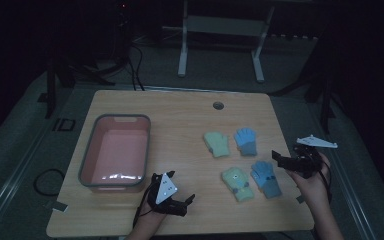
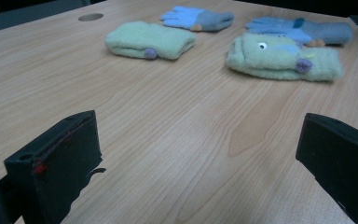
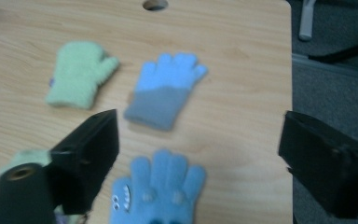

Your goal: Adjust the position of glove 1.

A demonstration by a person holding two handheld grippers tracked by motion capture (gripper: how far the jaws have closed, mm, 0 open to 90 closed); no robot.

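Four small gloves lie on the right half of the wooden table [image 1: 180, 115]: a green mitten [image 1: 216, 144] and a blue-and-grey glove [image 1: 245, 140] farther off, a green mitten with an eye [image 1: 236, 183] and a blue glove with a face [image 1: 266, 177] nearer. My left gripper [image 1: 180, 186] rests low near the front edge, open and holding nothing, pointed at the gloves: the green mittens [image 2: 149, 39] [image 2: 282, 58] lie well ahead of its jaws [image 2: 196, 154]. My right gripper [image 1: 289, 152] hovers open by the right edge, above the blue gloves [image 3: 165, 91] [image 3: 161, 191].
A pink basin with a grey rim [image 1: 87, 150] stands on the table's left half, with nothing in it. A round cable hole [image 1: 218, 105] sits near the far edge. The table's right edge [image 3: 291, 70] drops to grey floor; a white frame stands behind.
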